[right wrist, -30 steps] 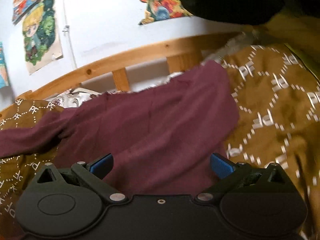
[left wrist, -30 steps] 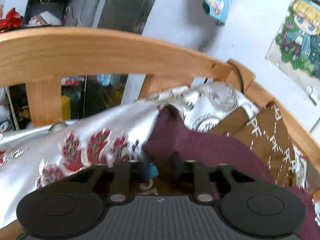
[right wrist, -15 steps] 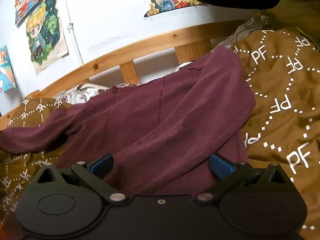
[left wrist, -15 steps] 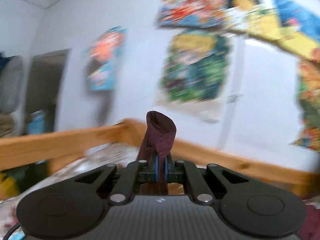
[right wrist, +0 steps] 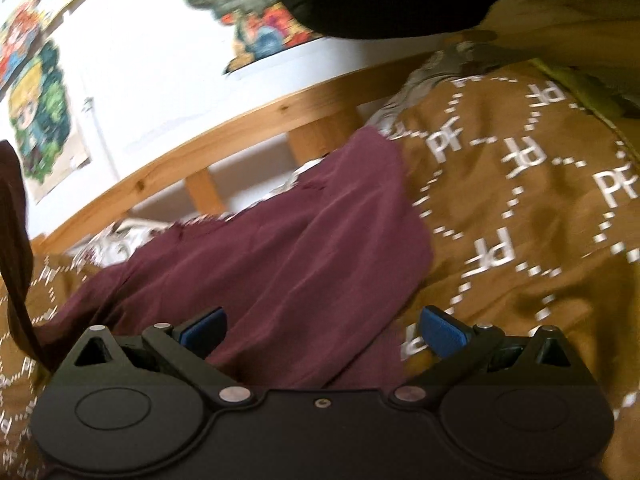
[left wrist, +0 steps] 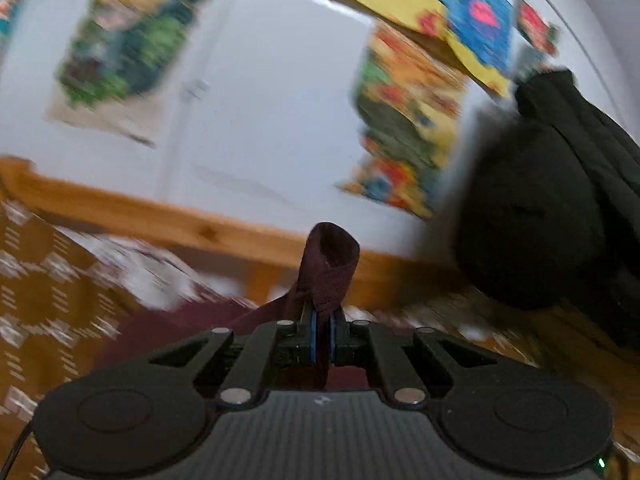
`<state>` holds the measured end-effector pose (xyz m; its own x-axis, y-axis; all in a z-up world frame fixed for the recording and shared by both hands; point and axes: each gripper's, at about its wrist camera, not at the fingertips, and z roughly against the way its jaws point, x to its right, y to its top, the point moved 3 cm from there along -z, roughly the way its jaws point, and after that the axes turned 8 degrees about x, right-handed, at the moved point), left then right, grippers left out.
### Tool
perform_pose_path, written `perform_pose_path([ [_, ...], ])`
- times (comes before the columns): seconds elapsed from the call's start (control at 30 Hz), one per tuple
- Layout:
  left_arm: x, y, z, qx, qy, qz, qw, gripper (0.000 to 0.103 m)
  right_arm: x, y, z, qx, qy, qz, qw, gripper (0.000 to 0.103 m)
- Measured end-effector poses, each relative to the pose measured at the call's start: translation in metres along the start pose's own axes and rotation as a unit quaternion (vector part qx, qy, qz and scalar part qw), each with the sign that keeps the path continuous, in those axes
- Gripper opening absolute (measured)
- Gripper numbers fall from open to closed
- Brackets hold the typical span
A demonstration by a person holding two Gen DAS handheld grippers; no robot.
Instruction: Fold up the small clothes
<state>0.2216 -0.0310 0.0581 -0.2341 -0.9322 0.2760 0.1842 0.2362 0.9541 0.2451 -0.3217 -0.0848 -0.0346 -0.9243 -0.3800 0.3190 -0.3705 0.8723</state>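
A maroon garment (right wrist: 288, 248) lies spread on a brown blanket (right wrist: 532, 216) printed with white "PF" letters. My left gripper (left wrist: 321, 330) is shut on the garment's sleeve end (left wrist: 330, 268), whose cuff sticks up past the blue pads. The lifted sleeve (right wrist: 16, 240) hangs at the left edge of the right wrist view. My right gripper (right wrist: 320, 332) stands open just above the garment's near hem, its blue pads (right wrist: 444, 330) wide apart with nothing pressed between them.
A wooden bed rail (right wrist: 248, 128) runs along the far side under a white wall with colourful posters (left wrist: 132, 48). A dark jacket (left wrist: 540, 208) hangs at the right. Pale patterned bedding (right wrist: 120, 236) shows by the rail.
My left gripper closed on the maroon sleeve at the bed's left end, then swung right and up with it. The right gripper shifted slightly and stayed open.
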Motion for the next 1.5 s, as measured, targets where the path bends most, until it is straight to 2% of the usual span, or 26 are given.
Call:
perform_pose_path([
  [0.13, 0.030, -0.034, -0.011, -0.041, -0.045, -0.023, 0.9979, 0.005, 0.016, 0.010, -0.001, 0.009, -0.020, -0.012, 1.000, 0.102],
  [0.33, 0.058, -0.075, -0.015, -0.091, -0.088, -0.062, 0.9900, 0.005, 0.030, 0.021, -0.001, 0.023, -0.031, -0.019, 0.999, 0.102],
  [0.47, 0.063, -0.093, -0.018, -0.129, -0.098, -0.077, 0.9838, 0.007, 0.033, 0.027, 0.000, 0.037, -0.042, -0.005, 0.998, 0.102],
  [0.53, 0.062, -0.102, -0.019, -0.150, -0.089, -0.085, 0.9810, 0.009, 0.034, 0.028, 0.001, 0.038, -0.043, -0.006, 0.998, 0.102],
  [0.63, 0.055, -0.107, -0.019, -0.171, -0.084, -0.076, 0.9788, 0.031, 0.034, 0.026, 0.001, 0.037, -0.046, -0.003, 0.998, 0.102],
  [0.7, 0.051, -0.106, -0.017, -0.172, -0.081, -0.064, 0.9796, 0.069, 0.032, 0.025, 0.000, 0.036, -0.046, 0.003, 0.998, 0.102],
  [0.83, 0.038, -0.101, -0.007, -0.158, -0.058, -0.062, 0.9838, 0.079, 0.028, 0.021, -0.002, 0.030, -0.044, 0.012, 0.999, 0.102],
  [0.9, 0.025, -0.096, -0.007, -0.148, -0.019, -0.067, 0.9866, 0.088, 0.025, 0.018, -0.003, 0.026, -0.041, 0.017, 0.999, 0.102],
  [0.97, 0.003, -0.090, -0.008, -0.131, 0.042, -0.070, 0.9881, 0.090, 0.022, 0.014, -0.003, 0.022, -0.036, 0.023, 0.999, 0.103],
  [1.0, -0.009, -0.086, -0.009, -0.126, 0.074, -0.075, 0.9864, 0.090, 0.019, 0.013, -0.003, 0.020, -0.032, 0.026, 0.999, 0.102],
  [1.07, -0.038, -0.080, -0.017, -0.120, 0.147, -0.087, 0.9779, 0.089, 0.015, 0.009, -0.002, 0.020, -0.016, 0.029, 0.999, 0.103],
  [1.1, -0.054, -0.078, -0.021, -0.118, 0.175, -0.090, 0.9732, 0.084, 0.012, 0.006, -0.002, 0.019, -0.005, 0.030, 0.999, 0.102],
  [1.13, -0.071, -0.076, -0.026, -0.117, 0.199, -0.090, 0.9689, 0.081, 0.009, 0.003, -0.003, 0.017, 0.009, 0.032, 0.999, 0.103],
  [1.2, -0.101, -0.073, -0.037, -0.123, 0.236, -0.080, 0.9607, 0.067, 0.000, -0.002, -0.004, 0.019, 0.043, 0.042, 0.998, 0.103],
  [1.23, -0.115, -0.072, -0.043, -0.131, 0.248, -0.069, 0.9574, 0.066, -0.006, -0.004, -0.002, 0.025, 0.061, 0.052, 0.996, 0.103],
  [1.33, -0.148, -0.075, -0.058, -0.152, 0.260, -0.023, 0.9535, 0.057, -0.025, -0.012, 0.003, 0.036, 0.103, 0.105, 0.988, 0.103],
  [1.43, -0.164, -0.079, -0.071, -0.166, 0.247, 0.010, 0.9547, 0.047, -0.038, -0.022, 0.005, 0.035, 0.126, 0.141, 0.981, 0.103],
  [1.47, -0.167, -0.080, -0.075, -0.171, 0.242, 0.013, 0.9549, 0.042, -0.040, -0.025, 0.005, 0.032, 0.128, 0.147, 0.980, 0.103],
  [1.5, -0.170, -0.082, -0.078, -0.177, 0.237, 0.017, 0.9552, 0.031, -0.042, -0.027, 0.005, 0.029, 0.128, 0.151, 0.980, 0.103],
])
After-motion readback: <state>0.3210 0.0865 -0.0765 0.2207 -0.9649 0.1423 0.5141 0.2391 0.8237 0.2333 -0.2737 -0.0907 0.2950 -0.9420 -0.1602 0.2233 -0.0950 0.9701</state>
